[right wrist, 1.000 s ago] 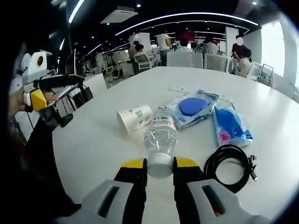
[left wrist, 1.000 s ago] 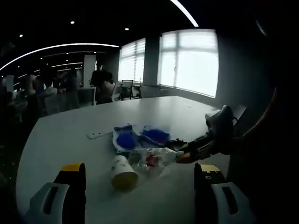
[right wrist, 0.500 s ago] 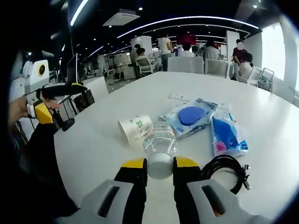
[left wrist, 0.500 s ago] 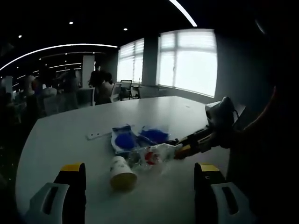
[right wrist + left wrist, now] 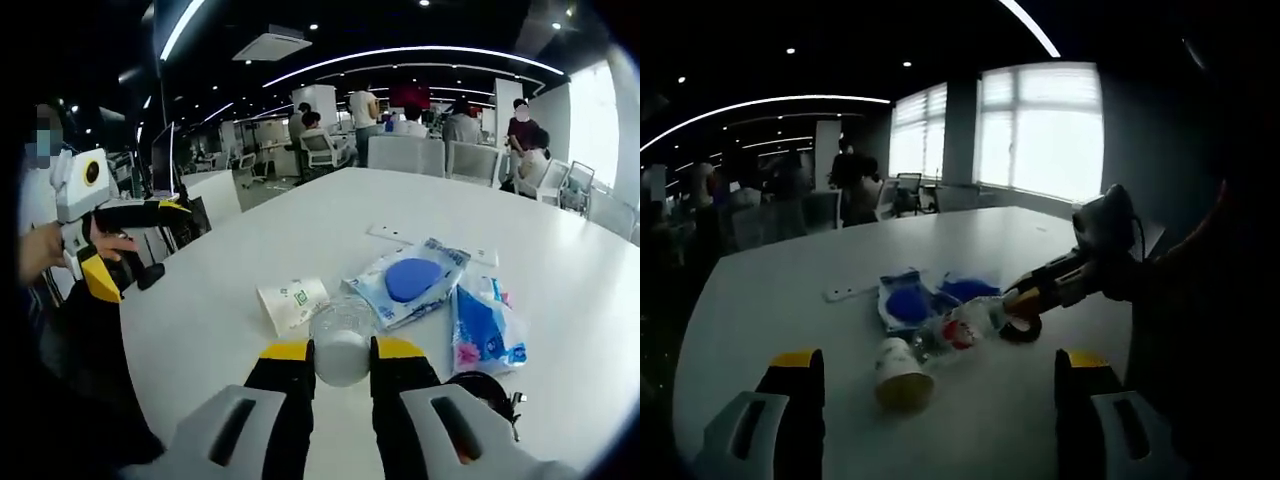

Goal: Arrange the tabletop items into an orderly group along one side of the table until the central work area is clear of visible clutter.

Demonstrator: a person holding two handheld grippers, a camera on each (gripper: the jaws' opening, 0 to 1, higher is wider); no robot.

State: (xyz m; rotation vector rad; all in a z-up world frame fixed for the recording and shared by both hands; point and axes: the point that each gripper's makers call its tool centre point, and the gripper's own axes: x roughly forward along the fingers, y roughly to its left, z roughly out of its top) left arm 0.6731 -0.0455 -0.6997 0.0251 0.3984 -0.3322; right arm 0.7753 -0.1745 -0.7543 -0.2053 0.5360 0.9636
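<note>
My right gripper [image 5: 341, 357] is shut on the cap end of a clear plastic bottle [image 5: 342, 328], held tilted above the white table [image 5: 240, 250]. In the left gripper view it reaches in from the right [image 5: 1023, 299] with the bottle [image 5: 958, 329] raised over the clutter. A paper cup [image 5: 290, 303] lies on its side just left of the bottle, also seen as the cup [image 5: 900, 372]. My left gripper [image 5: 938, 360] hangs open near the table's edge, nothing between its jaws; a hand holds it at far left [image 5: 138, 245].
Two blue packets [image 5: 410, 280] [image 5: 484, 326] lie beyond and right of the bottle. A black coiled cable [image 5: 487, 385] rests at the near right. A white strip [image 5: 386, 232] sits farther back. People and office chairs stand beyond the far edge.
My right gripper has lifted the bottle off the table and raised it. The cup, packets and cable stay put. The left gripper remains open in about the same place.
</note>
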